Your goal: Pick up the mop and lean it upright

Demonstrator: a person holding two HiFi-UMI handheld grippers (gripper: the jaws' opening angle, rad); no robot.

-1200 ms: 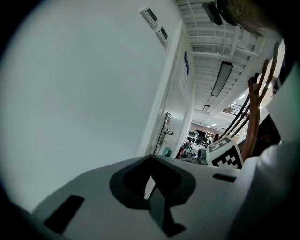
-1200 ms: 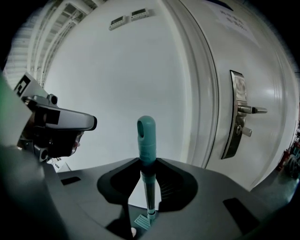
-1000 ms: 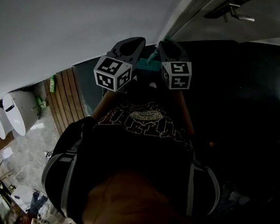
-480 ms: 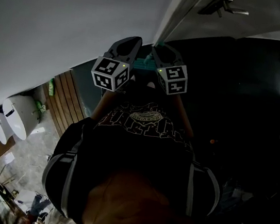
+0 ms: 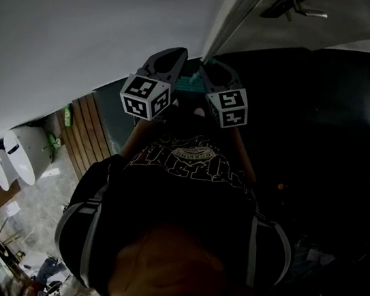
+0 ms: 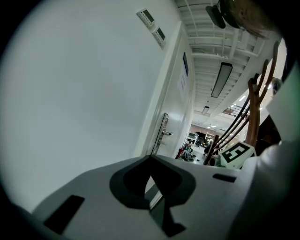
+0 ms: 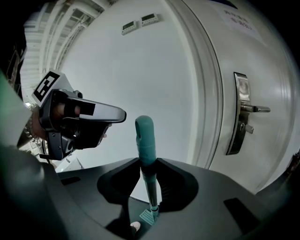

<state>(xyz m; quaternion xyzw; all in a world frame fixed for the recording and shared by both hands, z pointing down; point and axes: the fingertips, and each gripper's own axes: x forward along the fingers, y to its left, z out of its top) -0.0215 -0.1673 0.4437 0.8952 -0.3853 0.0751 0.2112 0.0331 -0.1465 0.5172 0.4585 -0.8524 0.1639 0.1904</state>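
Fingers point(image 7: 105, 187) of right gripper point(image 7: 149, 165) are clamped on mop point(image 7: 144, 133) just below its teal tip; left gripper point(image 6: 151, 161) is closed, empty. Judged light, stiff; high hold suffices.

Left hand-held gripper point(image 6: 151, 158) closed; right hand-held gripper point(image 7: 149, 165) clamps mop handle point(image 7: 145, 136).

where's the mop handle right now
In the right gripper view, the teal mop handle stands upright, clamped by the right gripper; the door lever is on its right, the left gripper on its left.
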